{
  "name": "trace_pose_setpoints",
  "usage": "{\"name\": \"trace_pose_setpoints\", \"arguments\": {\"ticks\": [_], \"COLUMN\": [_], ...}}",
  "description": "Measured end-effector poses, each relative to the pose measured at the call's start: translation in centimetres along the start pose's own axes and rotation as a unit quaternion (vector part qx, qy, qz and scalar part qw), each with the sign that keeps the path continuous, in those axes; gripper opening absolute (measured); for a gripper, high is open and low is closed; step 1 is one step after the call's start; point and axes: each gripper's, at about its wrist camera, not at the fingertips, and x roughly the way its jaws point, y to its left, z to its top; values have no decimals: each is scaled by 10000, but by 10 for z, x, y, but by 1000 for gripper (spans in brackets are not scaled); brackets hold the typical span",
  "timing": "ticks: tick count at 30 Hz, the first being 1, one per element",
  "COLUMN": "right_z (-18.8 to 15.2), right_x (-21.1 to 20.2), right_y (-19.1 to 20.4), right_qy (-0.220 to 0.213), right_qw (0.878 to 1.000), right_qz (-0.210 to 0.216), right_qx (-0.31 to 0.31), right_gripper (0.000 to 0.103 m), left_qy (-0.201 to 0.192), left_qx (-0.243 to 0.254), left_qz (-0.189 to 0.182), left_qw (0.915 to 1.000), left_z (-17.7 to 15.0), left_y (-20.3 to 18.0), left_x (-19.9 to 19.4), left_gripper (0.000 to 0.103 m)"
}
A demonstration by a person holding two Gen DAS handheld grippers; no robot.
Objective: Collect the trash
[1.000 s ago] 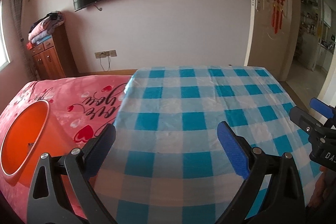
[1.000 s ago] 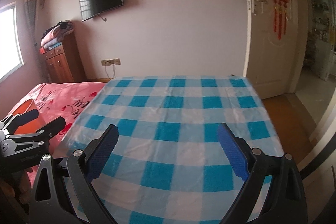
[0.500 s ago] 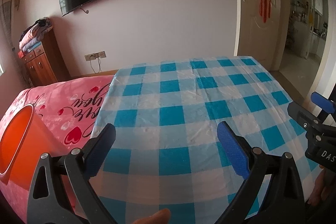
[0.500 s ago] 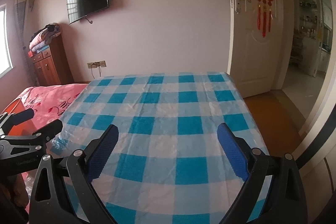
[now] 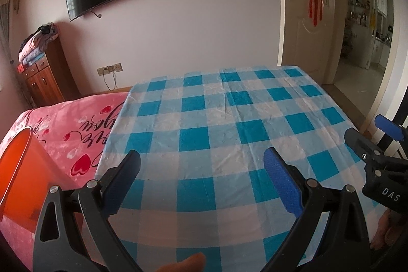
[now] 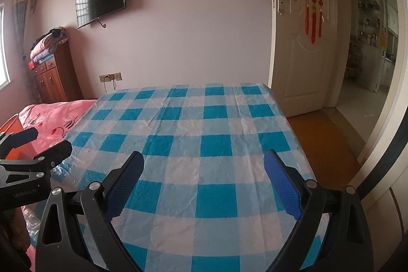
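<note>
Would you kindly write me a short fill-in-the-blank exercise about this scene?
1. The table wears a white and ____ checked cloth.
2. The orange bin stands to the ____ of the table, against the pink bedspread.
3. Both the left claw and the right claw stand ____, holding nothing.
4. On the wall above the wooden cabinet hangs a dark ____.

Missing words: blue; left; open; television

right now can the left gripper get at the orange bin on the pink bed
Probably yes. The left gripper has open, empty jaws, and the orange bin sits just to its left on the pink bedspread, with nothing visible between them.
</note>
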Motion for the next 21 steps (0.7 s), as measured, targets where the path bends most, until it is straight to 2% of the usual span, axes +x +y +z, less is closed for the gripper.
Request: {"name": "trace_pose_setpoints", "arguments": {"ticks": [21], "right_z": [-13], "right_x": [34], "right_y": [8], "right_qy": [286], "right_qw": [9995], "right_qz": [146], "right_qx": [-57], "right_gripper": [94], "left_qy": [240], "left_qx": [-52], "left_qz": [18], "left_qw": [9997], "left_z": [-10], "left_y": [-2], "left_x": [33], "left_gripper": [97]}}
